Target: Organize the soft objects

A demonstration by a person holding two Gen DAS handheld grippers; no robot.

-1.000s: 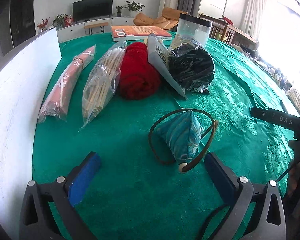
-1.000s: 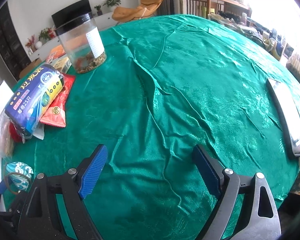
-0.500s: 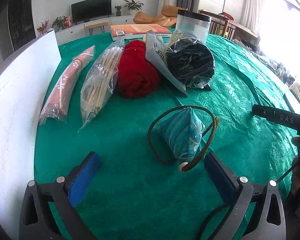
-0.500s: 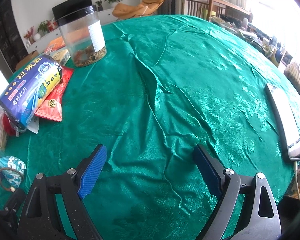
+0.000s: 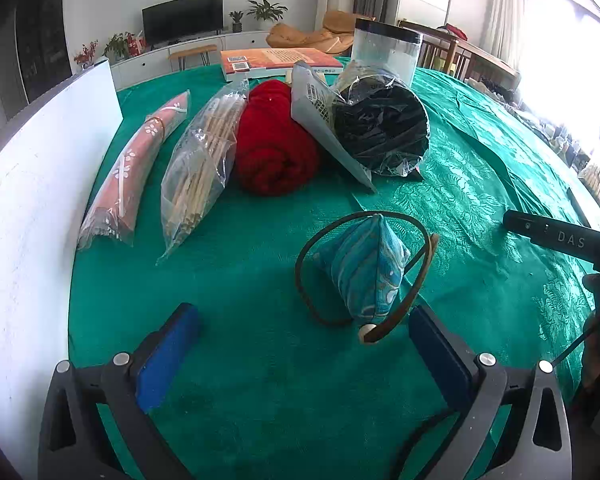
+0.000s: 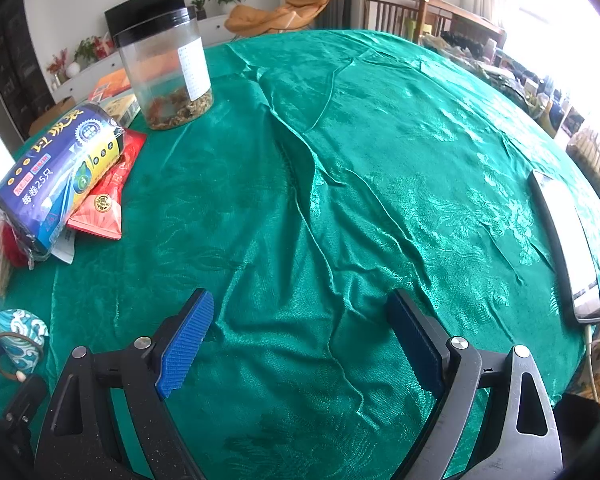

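Note:
A blue patterned fabric pouch [image 5: 364,268] with a brown cord loop lies on the green tablecloth, just ahead of my open, empty left gripper [image 5: 300,352], nearer its right finger. It also shows at the far left of the right wrist view [image 6: 16,340]. Behind it lie a red rolled towel [image 5: 272,148], a black roll in clear wrap [image 5: 380,128], a bag of sticks [image 5: 200,160] and a pink flowered wrapped roll [image 5: 136,168]. My right gripper [image 6: 300,336] is open and empty over bare cloth.
A white board [image 5: 32,184] stands along the left. A clear jar with a black lid [image 6: 166,76], a blue printed roll [image 6: 60,172], a red packet [image 6: 108,196] and a book [image 5: 276,60] sit at the back. A phone [image 6: 568,240] lies at the right edge.
The right wrist view has shifted slightly, so the jar and packets sit a little further right and lower in it. The left gripper and pouch have barely moved.

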